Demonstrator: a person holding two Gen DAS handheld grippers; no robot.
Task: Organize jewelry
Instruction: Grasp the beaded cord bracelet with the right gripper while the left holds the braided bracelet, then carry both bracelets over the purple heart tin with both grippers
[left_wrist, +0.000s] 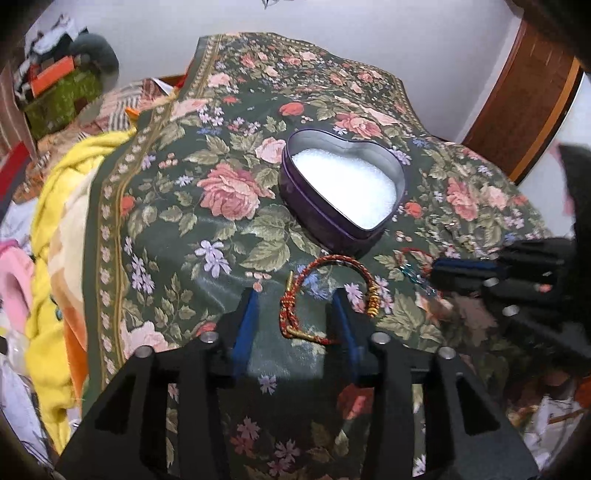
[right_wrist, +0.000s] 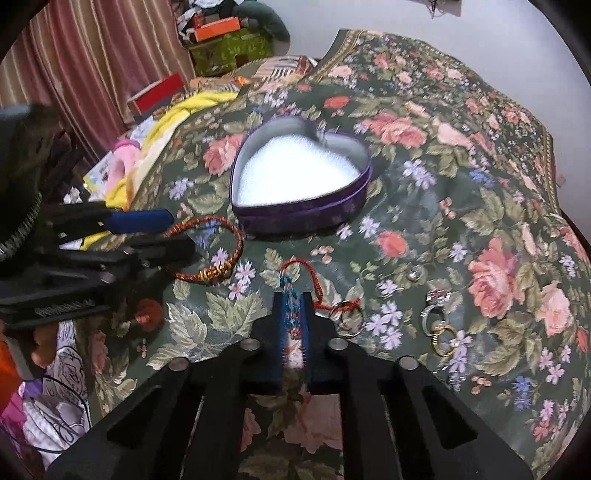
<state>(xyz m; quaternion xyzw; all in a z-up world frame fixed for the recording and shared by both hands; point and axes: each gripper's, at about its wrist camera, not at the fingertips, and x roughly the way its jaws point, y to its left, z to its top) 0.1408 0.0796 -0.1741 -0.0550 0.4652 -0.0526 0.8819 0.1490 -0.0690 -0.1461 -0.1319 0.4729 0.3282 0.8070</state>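
Observation:
A purple heart-shaped tin (left_wrist: 295, 206) (right_wrist: 295, 219) lined with white foam stands open on the floral cloth. Just in front of it lies a red-and-gold woven bracelet (left_wrist: 314, 263) (right_wrist: 218, 274). My left gripper (left_wrist: 294, 295) (right_wrist: 171, 236) is open and low over it, with the bracelet's left side between the blue pads and untouched. Further right, my right gripper (right_wrist: 294, 297) (left_wrist: 436, 271) is shut on a teal-beaded bracelet with a red cord (right_wrist: 289, 285) (left_wrist: 410, 272) that rests on the cloth.
Loose rings lie on the cloth to the right: a silver one (right_wrist: 413, 274), a stone-set cluster (right_wrist: 436, 300), a gold one (right_wrist: 444, 340) and a wire ring (right_wrist: 347, 318). A yellow blanket (left_wrist: 55, 258) and boxes (left_wrist: 62, 99) crowd the left.

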